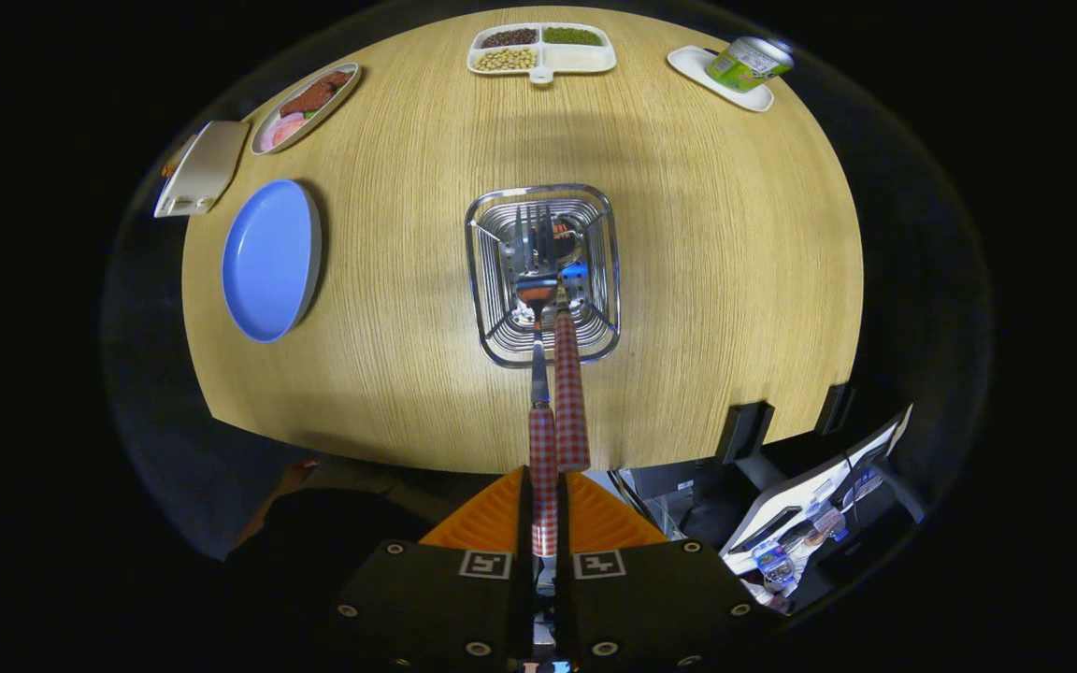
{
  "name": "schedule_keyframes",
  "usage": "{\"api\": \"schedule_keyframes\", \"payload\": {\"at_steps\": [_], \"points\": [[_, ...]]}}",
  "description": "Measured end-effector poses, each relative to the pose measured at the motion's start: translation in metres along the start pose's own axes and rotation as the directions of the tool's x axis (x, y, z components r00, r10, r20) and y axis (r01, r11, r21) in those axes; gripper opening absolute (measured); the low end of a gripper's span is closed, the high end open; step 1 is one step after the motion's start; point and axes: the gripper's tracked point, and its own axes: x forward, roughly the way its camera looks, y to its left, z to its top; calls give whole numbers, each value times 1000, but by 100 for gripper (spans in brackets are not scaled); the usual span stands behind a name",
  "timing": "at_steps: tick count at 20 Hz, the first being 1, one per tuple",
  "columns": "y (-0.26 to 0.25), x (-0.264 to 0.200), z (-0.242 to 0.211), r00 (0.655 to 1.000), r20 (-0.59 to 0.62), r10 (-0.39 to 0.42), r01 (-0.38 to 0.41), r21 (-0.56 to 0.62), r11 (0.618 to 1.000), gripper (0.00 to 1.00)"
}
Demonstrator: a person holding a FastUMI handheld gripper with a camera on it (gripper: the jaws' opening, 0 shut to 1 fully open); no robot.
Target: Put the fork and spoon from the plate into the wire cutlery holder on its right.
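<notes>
Two checked-handled utensils are seen above the wire cutlery holder [543, 273]. The spoon [539, 374] is clamped at its handle between the narrowed orange fingers [492, 519] of the gripper [545, 509], bowl over the holder. The fork [568, 393] is lodged inside the holder, handle protruding. The blue plate [269, 259] is positioned left of the holder on the wooden table [735, 280].
</notes>
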Motion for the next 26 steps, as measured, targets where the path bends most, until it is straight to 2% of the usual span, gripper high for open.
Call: {"api": "schedule_keyframes", "payload": {"at_steps": [9,15,18,26], "points": [[-3,-11,12,1000,-12,4,-4,8,1000,12],[2,-25,29,998,44,38,-40,42,998,15],[-2,-23,36,997,74,21,-27,79,997,16],[10,-34,28,991,112,76,-86,81,993,16]]}}
